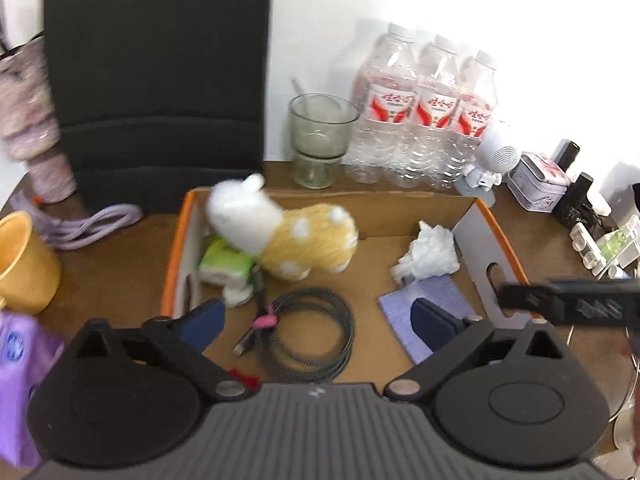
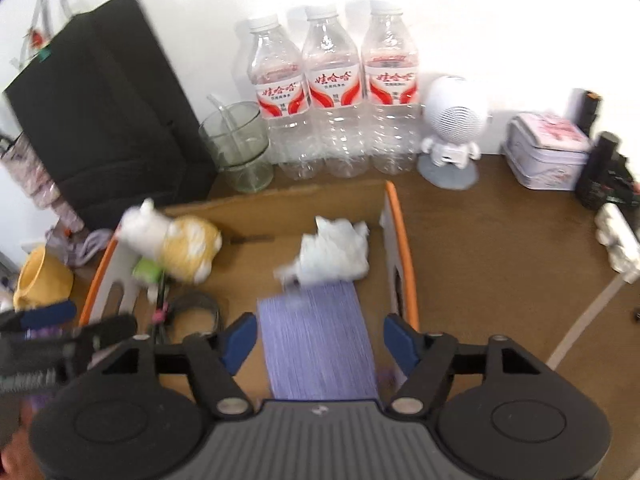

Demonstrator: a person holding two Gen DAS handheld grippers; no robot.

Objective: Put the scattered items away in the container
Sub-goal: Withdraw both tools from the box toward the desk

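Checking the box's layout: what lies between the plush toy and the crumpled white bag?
Only bare cardboard box floor separates the plush toy from the crumpled white bag, shown in both wrist views.

Brown table (image 2: 500, 248); cardboard box (image 2: 280, 200), bottles (image 2: 332, 92)

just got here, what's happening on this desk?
A person with a claw in each hand is tidying desk clutter into a cardboard box. Inside it: a plush toy, a coiled cable, crumpled white plastic, a purple cloth and a green packet. Both the left claw and right claw are open over the box, holding nothing.
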